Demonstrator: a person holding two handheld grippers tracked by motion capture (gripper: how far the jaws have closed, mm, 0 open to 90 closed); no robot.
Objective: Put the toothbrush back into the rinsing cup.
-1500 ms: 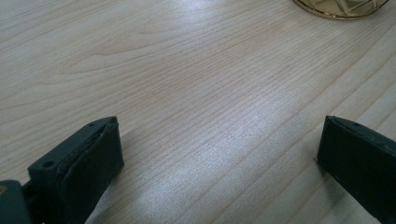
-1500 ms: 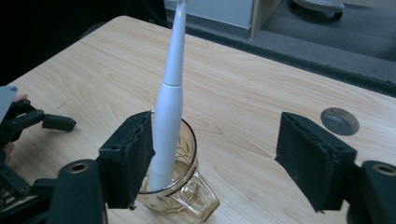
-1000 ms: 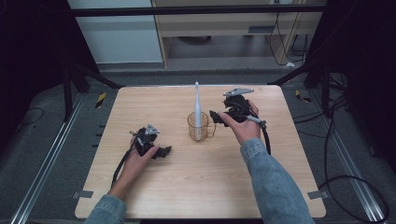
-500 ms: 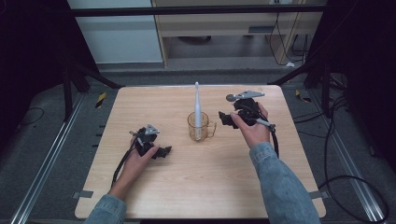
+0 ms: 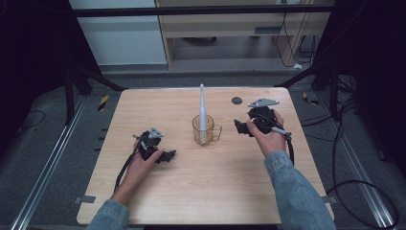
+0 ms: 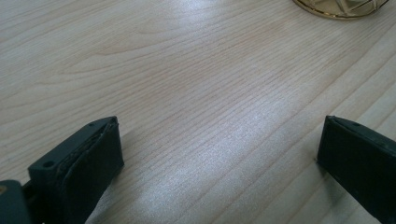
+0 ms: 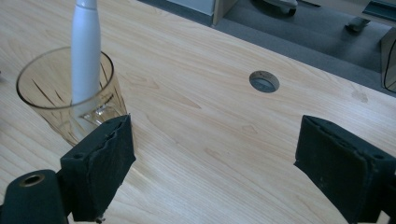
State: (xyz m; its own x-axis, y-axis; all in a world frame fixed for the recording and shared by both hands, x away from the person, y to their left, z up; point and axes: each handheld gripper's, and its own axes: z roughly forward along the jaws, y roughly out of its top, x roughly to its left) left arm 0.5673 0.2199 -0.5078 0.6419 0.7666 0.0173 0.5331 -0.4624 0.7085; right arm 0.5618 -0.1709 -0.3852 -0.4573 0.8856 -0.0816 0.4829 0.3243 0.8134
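While the toothbrush (image 5: 202,108) stands in the cup (image 5: 203,130), both wide-open grippers, left gripper (image 5: 167,156) and right gripper (image 5: 241,127), hold nothing.

**Dim room, pale wood counter**

Light-wood counter (image 5: 191,191) at centre, brightly lit, with a round grey hole (image 5: 236,100) near the far edge. Grey floor (image 5: 43,158) all around, dark toward both sides. Metal rails (image 5: 45,170) along the floor left and right of the counter. Black cables (image 5: 354,184) looped on the right. Yellow-and-black striped marker (image 5: 103,102) on the floor at far left. Beyond, a white panel (image 5: 127,40) and a beige cabinet (image 5: 225,26) behind a dark bar (image 5: 201,10).
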